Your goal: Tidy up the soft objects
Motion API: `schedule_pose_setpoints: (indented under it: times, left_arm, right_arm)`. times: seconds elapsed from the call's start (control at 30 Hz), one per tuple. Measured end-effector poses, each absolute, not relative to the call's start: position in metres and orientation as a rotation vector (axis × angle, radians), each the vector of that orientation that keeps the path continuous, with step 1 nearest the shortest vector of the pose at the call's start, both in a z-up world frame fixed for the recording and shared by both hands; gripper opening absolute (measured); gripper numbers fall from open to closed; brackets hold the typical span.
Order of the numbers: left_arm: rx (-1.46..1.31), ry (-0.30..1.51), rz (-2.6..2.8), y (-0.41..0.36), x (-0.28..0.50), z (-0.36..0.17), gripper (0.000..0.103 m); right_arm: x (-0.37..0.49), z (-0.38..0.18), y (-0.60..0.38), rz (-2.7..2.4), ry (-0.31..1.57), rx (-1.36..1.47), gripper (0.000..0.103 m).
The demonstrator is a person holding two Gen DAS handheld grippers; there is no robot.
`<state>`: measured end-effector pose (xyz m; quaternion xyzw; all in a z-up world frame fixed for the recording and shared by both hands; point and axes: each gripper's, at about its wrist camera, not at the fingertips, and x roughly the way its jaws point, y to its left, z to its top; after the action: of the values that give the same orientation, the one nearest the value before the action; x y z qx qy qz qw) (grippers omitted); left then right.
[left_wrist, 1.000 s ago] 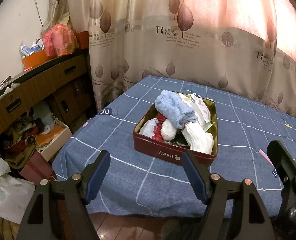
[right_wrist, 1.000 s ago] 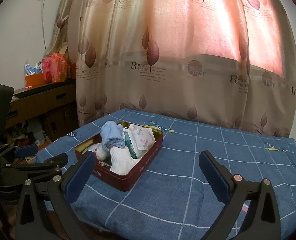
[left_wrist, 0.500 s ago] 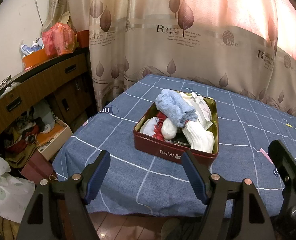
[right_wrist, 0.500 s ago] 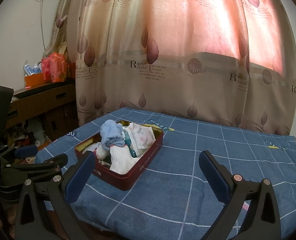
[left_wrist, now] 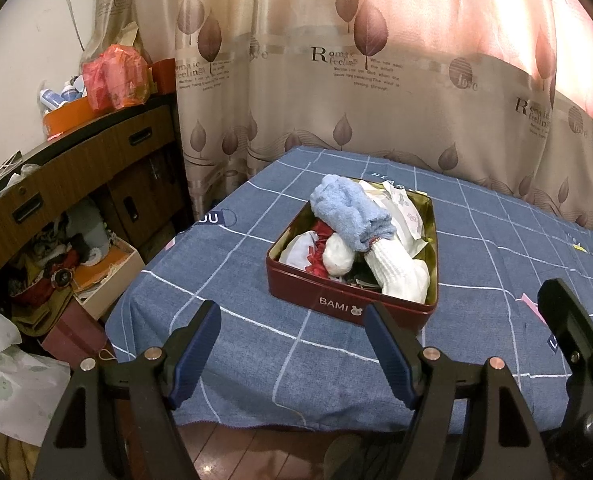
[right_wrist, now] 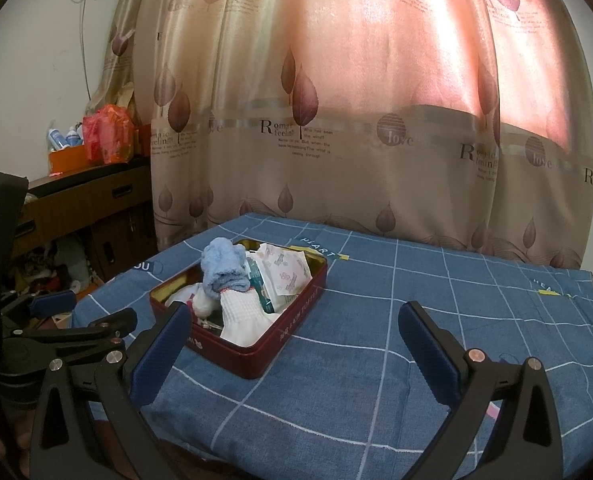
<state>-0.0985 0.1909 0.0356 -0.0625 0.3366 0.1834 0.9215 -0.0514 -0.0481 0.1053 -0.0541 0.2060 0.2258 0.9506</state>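
From the left wrist, the left gripper (left_wrist: 292, 344) has its jaws spread wide with nothing between them, held above the near edge of the table (left_wrist: 232, 332), which is covered by a blue checked cloth. Ahead and a little right of it sits the red tin (left_wrist: 336, 300), marked BAMI on its near wall, open and heaped with soft things: a blue towel (left_wrist: 348, 212) rolled on top, a white sock (left_wrist: 400, 276) lying toward the near right corner, a white ball (left_wrist: 338, 256) beside some red fabric (left_wrist: 320, 266), and printed packets (left_wrist: 404, 212) against the far wall. At the right edge one black arm of the right gripper (left_wrist: 572, 336) shows. Left of the table stands a brown cabinet (left_wrist: 72, 176) with a red bag (left_wrist: 116, 76) on top and clutter on its lower shelves; a leaf-print curtain (left_wrist: 376, 80) hangs behind. From the right wrist, the right gripper (right_wrist: 294, 344) is likewise wide apart and empty, hovering over the near part of the table (right_wrist: 436, 300). The tin (right_wrist: 268, 344) lies ahead to the left, partly behind the left finger, with the towel (right_wrist: 222, 264) uppermost, the sock (right_wrist: 244, 312) below it and the packets (right_wrist: 284, 272) on the far side. The left gripper (right_wrist: 60, 316) shows low at the left, short of the tin, its jaws apart
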Motion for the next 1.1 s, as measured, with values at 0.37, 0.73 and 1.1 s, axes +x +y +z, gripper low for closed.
schedule_pose_setpoints:
  times: [0.37,0.73,1.1]
  left_arm:
    - [-0.123,0.698,0.379,0.1899,-0.0967,0.034,0.076]
    - [-0.124,0.703,0.38,0.1891,-0.0954,0.0324,0.076]
    - [-0.123,0.725,0.375,0.1866,-0.0918,0.0285,0.076]
  right_arm:
    - [-0.0545,0.105,-0.0476,0.459,0.421,-0.109,0.103]
    - [-0.0498,0.1046,-0.0477,0.461,0.424,-0.108,0.103]
    - [-0.0482,0.1051,-0.0476,0.461,0.427,-0.108,0.103]
